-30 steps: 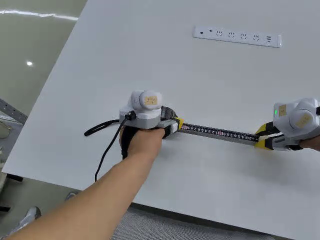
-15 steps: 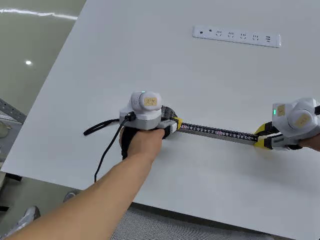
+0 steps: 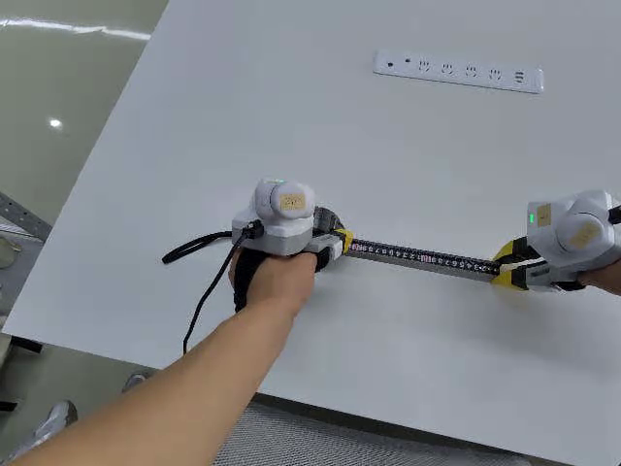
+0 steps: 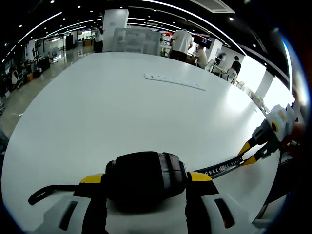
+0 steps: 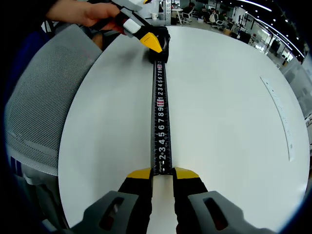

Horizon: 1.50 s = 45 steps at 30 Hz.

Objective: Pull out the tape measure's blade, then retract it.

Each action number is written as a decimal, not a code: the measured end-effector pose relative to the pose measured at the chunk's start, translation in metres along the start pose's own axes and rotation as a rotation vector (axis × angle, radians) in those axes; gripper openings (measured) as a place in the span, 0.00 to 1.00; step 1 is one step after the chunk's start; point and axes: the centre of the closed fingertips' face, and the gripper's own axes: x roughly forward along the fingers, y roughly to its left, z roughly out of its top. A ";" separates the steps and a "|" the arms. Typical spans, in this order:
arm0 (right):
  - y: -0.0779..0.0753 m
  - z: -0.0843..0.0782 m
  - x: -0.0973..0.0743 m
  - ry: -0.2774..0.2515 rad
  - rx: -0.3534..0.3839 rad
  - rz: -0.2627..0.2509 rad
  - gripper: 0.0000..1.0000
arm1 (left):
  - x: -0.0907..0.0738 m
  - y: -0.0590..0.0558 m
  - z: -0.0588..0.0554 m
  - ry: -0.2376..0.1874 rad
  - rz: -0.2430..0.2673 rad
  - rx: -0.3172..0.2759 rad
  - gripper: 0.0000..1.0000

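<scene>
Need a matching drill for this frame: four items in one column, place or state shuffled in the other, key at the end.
Items
1. tape measure case
2. blade
3. power strip
4. black strap

Places and states
A. lies flat toward the far side of the table
B. trails loose on the table behind the left gripper
C. clamped between the left gripper's jaws
D. pulled out, its end pinched by the right gripper

Pairs: 1-C, 2-D, 3-A, 4-B
</scene>
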 end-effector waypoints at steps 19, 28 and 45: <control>-0.003 0.007 0.002 -0.011 0.008 -0.006 0.11 | 0.000 -0.001 0.000 -0.005 -0.008 0.012 0.60; -0.003 0.012 0.003 -0.019 0.001 -0.004 0.11 | 0.002 0.000 -0.001 -0.006 -0.022 0.016 0.59; -0.004 0.032 0.015 -0.048 -0.002 0.001 0.11 | 0.003 0.002 -0.001 -0.006 -0.045 0.007 0.59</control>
